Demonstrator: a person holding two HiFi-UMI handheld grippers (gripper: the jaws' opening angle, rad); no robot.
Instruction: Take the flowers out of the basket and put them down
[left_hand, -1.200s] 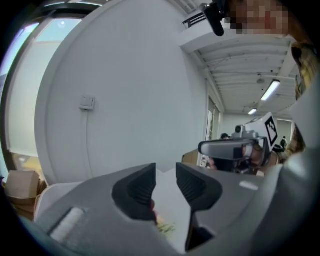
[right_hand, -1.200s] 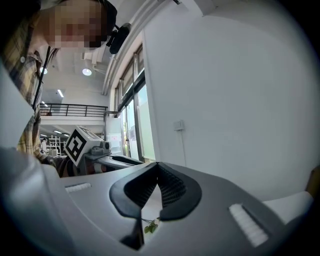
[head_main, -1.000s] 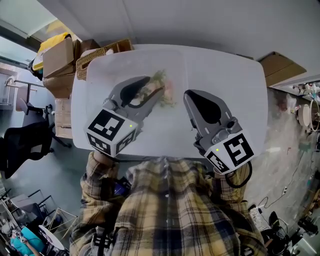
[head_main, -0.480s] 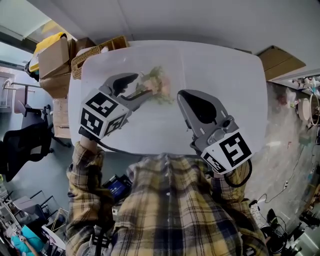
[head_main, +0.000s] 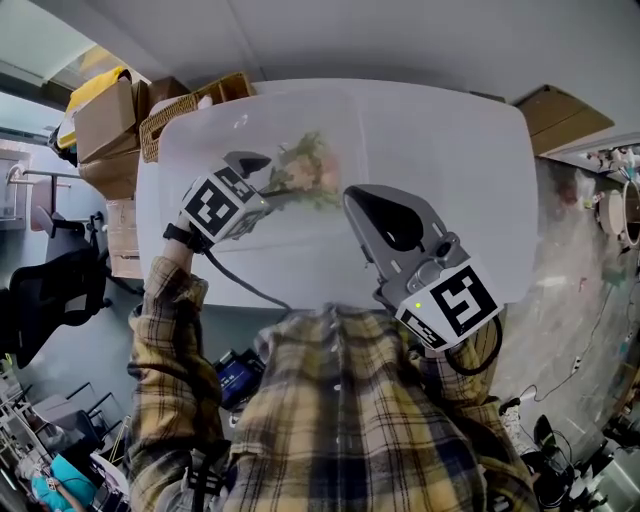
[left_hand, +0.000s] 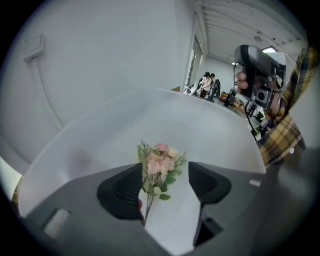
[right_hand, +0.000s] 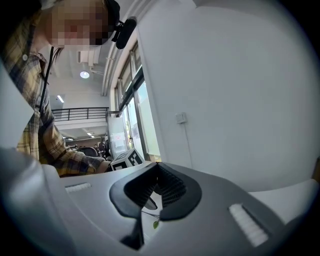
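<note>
1. Gaping wide, the left gripper (left_hand: 166, 172) has its jaws as far apart as they go; they have just been opening, and neither pad presses on anything.
2. Between those jaws lie the flowers (left_hand: 160, 160), a small pink bunch with green leaves. The thin stem runs close along the inner edge of the left-hand pad, and the blooms point away from the gripper.
3. In the head view the left gripper (head_main: 265, 180) tilts down at the table (head_main: 450, 180), and the flowers (head_main: 305, 175) rest on the white top just past its jaw tips, out of the basket.
4. The right gripper (right_hand: 156, 165) has its jaws closed tip to tip. A thin sprig with a small green leaf shows in the hollow below the joined tips; whether it is pinched cannot be told.
5. The right gripper (head_main: 350, 197) is held near level, just beside the flowers, on the side opposite the left gripper.
6. The basket (head_main: 185, 112), woven and tan, stands at the far left corner of the table, well apart from the flowers.
7. Cardboard boxes (head_main: 110, 115) are stacked just beyond the basket, off the table's edge.
8. Both arms are in plaid sleeves (head_main: 170, 320).
</note>
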